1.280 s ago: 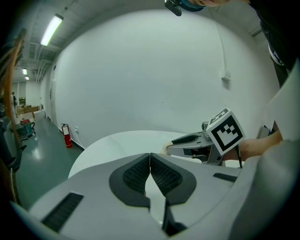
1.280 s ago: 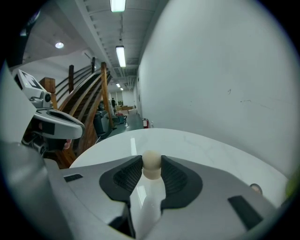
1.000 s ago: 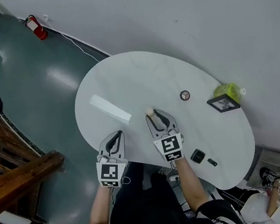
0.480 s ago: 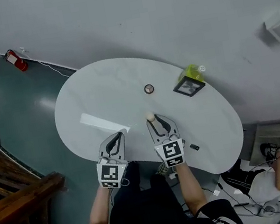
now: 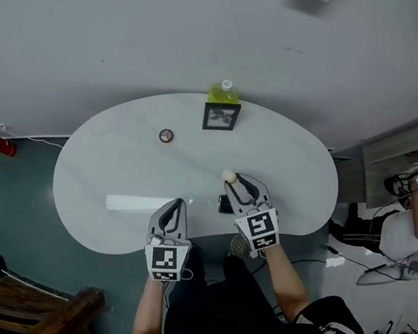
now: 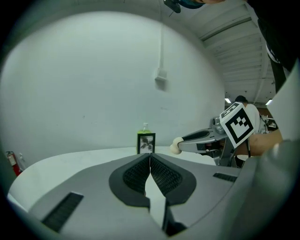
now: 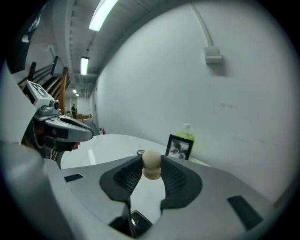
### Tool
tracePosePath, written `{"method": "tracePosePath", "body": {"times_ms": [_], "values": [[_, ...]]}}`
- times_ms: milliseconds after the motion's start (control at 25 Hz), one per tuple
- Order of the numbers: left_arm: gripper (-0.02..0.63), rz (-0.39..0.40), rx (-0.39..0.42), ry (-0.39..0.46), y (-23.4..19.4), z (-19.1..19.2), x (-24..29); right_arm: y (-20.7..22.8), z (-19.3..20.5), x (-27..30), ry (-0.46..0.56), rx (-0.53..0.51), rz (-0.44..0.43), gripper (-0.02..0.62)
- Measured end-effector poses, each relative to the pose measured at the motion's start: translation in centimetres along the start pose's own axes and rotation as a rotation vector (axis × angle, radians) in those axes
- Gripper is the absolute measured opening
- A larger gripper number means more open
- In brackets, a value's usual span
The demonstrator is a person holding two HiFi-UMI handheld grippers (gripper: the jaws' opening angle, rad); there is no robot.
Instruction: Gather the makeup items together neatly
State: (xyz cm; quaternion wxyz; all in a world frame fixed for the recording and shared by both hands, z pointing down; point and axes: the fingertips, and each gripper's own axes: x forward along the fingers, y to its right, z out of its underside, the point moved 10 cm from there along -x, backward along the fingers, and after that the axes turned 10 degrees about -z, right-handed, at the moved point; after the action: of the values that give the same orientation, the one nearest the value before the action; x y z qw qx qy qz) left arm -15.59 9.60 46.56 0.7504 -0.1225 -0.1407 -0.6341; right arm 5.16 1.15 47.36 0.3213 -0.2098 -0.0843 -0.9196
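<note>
Nearest you, a small black case [image 5: 223, 206] lies on the table [image 5: 114, 171], just beside your right gripper [image 5: 232, 183] on its inner side and a little back from the tips. That gripper is clamped on a pale, rounded sponge [image 5: 229, 175], pinched at the very ends of the jaws and carried clear of the surface. Your left gripper [image 5: 176, 205] rides alongside, jaws pressed together with nothing between them. Both forearms reach straight out from your body, side by side over the table's near edge, noses dipped a little toward the top.

Well ahead of the left gripper, out in the middle, a round compact [image 5: 166, 135] sits on its own. Farther ahead of the right gripper, by the far edge, a picture frame [image 5: 221, 115] stands upright with a green bottle [image 5: 223, 92] just behind it.

So the gathering looks early: one piece is in hand, the case and compact are well apart, and no neat group has formed yet. I'd say the sponge needs a spot, then the others brought to it.
</note>
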Motion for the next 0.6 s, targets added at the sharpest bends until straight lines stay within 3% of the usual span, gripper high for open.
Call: {"method": "tracePosePath", "body": {"times_ms": [600], "values": [[0.020,0.225,0.088,-0.003,11.7,-1.3,4.1,6.4,7.0,-11.9,-0.016,0.121,0.250,0.141]]}}
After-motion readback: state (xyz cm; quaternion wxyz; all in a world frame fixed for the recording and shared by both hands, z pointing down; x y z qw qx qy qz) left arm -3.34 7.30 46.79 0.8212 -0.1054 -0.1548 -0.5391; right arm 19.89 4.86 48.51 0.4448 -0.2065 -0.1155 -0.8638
